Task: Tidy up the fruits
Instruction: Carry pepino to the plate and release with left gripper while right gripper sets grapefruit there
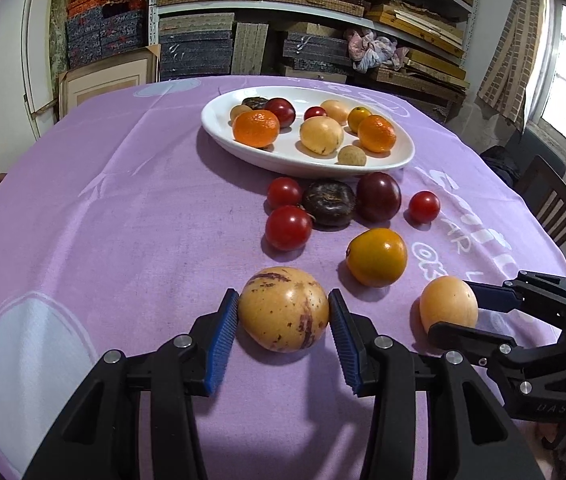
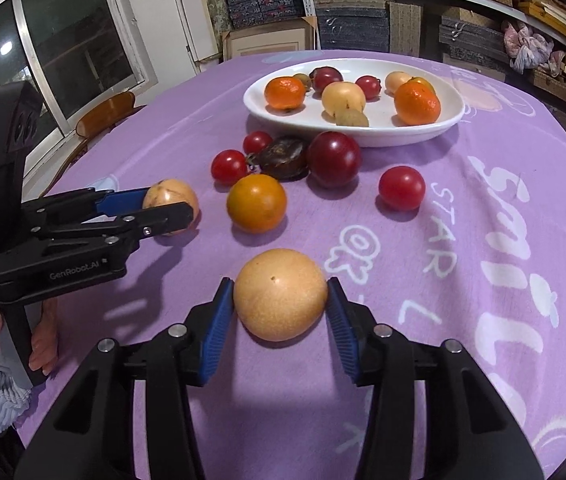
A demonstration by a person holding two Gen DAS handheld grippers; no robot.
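My left gripper [image 1: 283, 298] is shut on a speckled yellow fruit [image 1: 283, 312] that rests on the purple cloth; both blue pads press its sides. My right gripper [image 2: 279, 286] is shut on a plain tan round fruit [image 2: 280, 300], also down on the cloth. Each view shows the other gripper from the side: the right gripper [image 1: 453, 308] around the tan fruit [image 1: 448, 300], the left gripper [image 2: 170, 205] around the speckled fruit [image 2: 171, 194]. A white oval plate [image 1: 403, 156] at the far side holds several fruits.
Loose on the cloth between the grippers and the plate lie an orange-yellow fruit [image 1: 377, 256], red tomatoes [image 1: 288, 227], a dark plum [image 1: 378, 196] and a dark brown fruit [image 1: 329, 203]. Shelves of boxes stand behind the table. A chair [image 1: 555, 204] is at the right edge.
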